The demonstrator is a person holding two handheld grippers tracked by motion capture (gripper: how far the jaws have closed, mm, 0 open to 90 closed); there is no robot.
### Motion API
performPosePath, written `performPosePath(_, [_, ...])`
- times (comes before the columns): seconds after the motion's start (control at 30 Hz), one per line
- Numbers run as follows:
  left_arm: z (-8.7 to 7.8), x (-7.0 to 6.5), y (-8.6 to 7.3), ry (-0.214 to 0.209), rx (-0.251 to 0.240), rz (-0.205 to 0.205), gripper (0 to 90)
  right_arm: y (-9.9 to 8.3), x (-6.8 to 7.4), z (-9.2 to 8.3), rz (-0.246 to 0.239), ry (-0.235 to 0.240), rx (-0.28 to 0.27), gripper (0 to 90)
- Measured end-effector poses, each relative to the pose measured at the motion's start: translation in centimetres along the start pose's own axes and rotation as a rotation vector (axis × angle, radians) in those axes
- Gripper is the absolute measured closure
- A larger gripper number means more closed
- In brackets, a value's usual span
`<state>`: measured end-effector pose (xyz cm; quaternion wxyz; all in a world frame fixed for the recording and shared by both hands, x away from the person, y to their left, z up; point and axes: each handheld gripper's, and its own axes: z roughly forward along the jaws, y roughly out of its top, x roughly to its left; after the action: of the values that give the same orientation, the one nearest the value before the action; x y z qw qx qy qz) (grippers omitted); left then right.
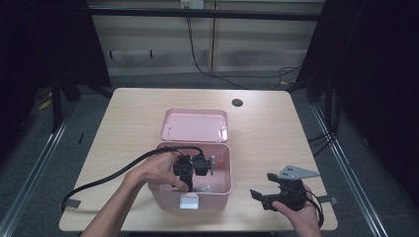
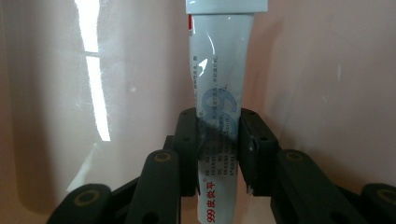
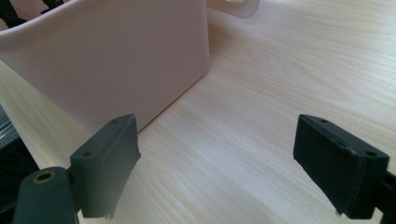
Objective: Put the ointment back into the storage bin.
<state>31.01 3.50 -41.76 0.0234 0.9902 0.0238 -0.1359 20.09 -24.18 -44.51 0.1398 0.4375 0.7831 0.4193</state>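
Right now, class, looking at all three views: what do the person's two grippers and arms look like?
Both are black two-jaw tools. The left gripper has flat rectangular jaws on links with brass-coloured pivot rings, and a thick black cable trails from it across the table. The right gripper has blocky dark jaws and carries a grey three-cornered plate on top. Both forearms are bare, with no sleeves in sight.

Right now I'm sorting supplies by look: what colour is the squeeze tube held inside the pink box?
White, with blue and red print: white squeeze tube, clearest in left gripper view.
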Motion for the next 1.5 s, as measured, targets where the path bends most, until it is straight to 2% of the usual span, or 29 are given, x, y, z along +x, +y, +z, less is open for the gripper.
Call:
performPosePath(0.07, [0.2,0.1,-0.2,-0.014,-0.018,-0.003,70.9,0.0,0.0,0.0,0.001,0.0,-0.001,13.6])
performPosePath(0.23, [0.6,0.4,-0.7,-0.018,0.008,-0.012,70.8,0.0,0.0,0.0,0.0,0.0,0.0,13.6])
performPosePath(0.3, [0.6,0.5,-0.9,-0.027,-0.001,-0.017,70.7,0.0,0.0,0.0,0.001,-0.003,0.003,13.6])
performPosePath(0.4, [0.8,0.7,-1.1,-0.042,0.012,-0.029,70.2,0.0,0.0,0.0,0.001,-0.003,0.003,13.6])
performPosePath(0.63, [1.0,0.8,-1.1,-0.048,0.02,-0.036,69.2,0.0,0.0,0.0,0.002,-0.005,0.003,13.6])
performPosePath(0.77, [1.1,0.7,-1.1,-0.064,0.03,-0.039,69.5,0.0,0.0,0.0,0.002,-0.005,0.003,13.6])
performPosePath(0.97, [1.1,0.8,-1.1,-0.057,0.032,-0.047,67.0,0.0,0.0,0.0,0.001,-0.003,0.003,13.6])
performPosePath(1.17, [0.6,0.9,-1.3,-0.04,0.006,-0.056,63.7,0.0,0.0,0.1,0.004,-0.005,0.002,13.6])
performPosePath(1.23, [0.4,0.9,-1.4,-0.02,-0.018,-0.058,63.7,0.0,0.0,0.0,0.001,-0.003,0.003,13.6])
performPosePath(1.5, [-0.3,0.8,-1.6,0.017,-0.053,-0.055,63.1,0.0,0.0,0.1,0.002,-0.004,0.002,13.6])
